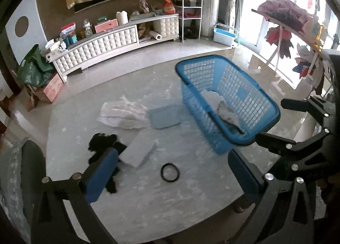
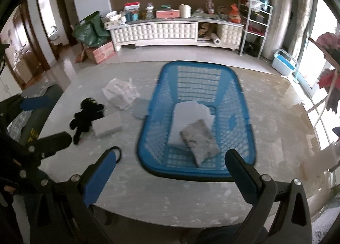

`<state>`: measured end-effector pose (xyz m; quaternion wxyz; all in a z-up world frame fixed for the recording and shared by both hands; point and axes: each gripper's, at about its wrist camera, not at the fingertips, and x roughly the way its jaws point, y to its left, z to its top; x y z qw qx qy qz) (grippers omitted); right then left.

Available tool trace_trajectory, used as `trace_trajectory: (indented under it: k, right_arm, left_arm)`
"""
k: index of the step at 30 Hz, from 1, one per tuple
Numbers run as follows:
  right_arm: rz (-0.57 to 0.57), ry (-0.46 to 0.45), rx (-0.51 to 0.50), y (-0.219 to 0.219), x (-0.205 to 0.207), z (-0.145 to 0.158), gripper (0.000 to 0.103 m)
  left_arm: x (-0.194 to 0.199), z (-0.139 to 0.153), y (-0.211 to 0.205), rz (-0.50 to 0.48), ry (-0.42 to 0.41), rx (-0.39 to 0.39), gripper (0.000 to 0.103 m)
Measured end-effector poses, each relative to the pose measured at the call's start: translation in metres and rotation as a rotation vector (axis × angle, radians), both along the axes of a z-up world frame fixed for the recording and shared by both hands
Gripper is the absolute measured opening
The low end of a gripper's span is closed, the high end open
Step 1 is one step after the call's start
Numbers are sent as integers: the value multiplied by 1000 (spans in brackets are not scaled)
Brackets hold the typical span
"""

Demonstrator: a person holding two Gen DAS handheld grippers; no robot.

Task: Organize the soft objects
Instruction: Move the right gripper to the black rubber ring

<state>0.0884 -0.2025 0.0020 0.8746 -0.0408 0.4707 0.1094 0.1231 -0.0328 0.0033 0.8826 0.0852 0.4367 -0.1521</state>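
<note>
While both pairs of tongs hang over the pale table (image 1: 148, 201), neither has hold of anything; the left gripper (image 1: 172, 169) stands as wide as it goes, its blue pads apart with only tabletop between them, and the right gripper (image 2: 170, 169) is likewise spread wide and empty, its right finger at the near rim of the blue basket (image 2: 244, 120) — whether it touches the rim I cannot tell.

Only the left wrist view shows the black ring (image 1: 170, 172) whole, lying flat on the table between the left pads; from the right wrist it peeks out behind the left finger. Only the right wrist view looks squarely down into the basket: a grey cloth (image 2: 199, 140) lies on a white piece (image 2: 189, 114); the left view sees them at a slant through the mesh.

Outside the basket, on the table: a pale foam block (image 1: 140, 150); a black soft toy (image 1: 102, 142) just beside it, partly behind the left finger; a flat blue-grey pad (image 1: 164, 116); a crumpled white cloth (image 1: 123, 112) touching the pad's edge.
</note>
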Motion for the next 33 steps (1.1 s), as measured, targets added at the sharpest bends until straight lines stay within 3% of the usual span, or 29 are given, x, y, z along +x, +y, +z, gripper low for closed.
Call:
trace_trajectory:
  k: [8,19,33]
  right_arm:
    - [72,28,-7,43,7,-13,103]
    - [188,104,-47,104,10,-47,103]
    - [213,244,-62,149,27,-104,103]
  left_arm:
    - [-15,-15,46,23,12,31,103]
    - [-33,-41,96,41,58,-25,103]
    - [-12,-91,151,143,151,-63,103]
